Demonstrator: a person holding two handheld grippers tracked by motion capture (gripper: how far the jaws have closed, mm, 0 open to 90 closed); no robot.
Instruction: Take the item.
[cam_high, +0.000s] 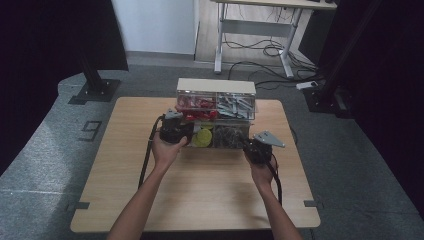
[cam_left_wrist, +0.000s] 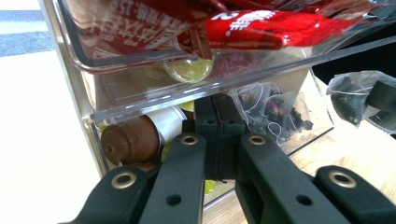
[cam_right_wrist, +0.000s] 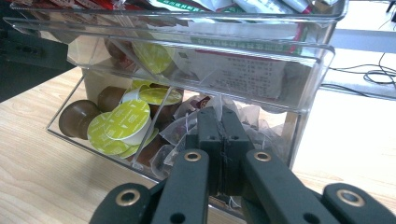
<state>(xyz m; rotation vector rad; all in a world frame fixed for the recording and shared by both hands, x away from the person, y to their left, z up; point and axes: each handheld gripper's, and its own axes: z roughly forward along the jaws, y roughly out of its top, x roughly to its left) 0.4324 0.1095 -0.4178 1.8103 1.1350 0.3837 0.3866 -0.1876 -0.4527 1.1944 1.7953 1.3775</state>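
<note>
Two tongs, left tongs (cam_high: 181, 131) and right tongs (cam_high: 252, 146), jaws pressed together, holding nothing | both touching my clear organizer (cam_high: 216, 116)'s lower drawer (cam_right_wrist: 187, 140) at mid-desk (cam_high: 200, 185) | coffee pods (cam_right_wrist: 122, 123) and tea bags (cam_left_wrist: 273, 109) inside | drawer tilted open; I judge closing remains.

We note a clear two-tier organizer (cam_high: 216, 105) upper centre of the high view, upright on the table. Lower drawer (cam_right_wrist: 187, 140) tilted open: brown capsules (cam_right_wrist: 116, 123) with yellow-green lids left, tea sachets (cam_left_wrist: 273, 109) right.
</note>
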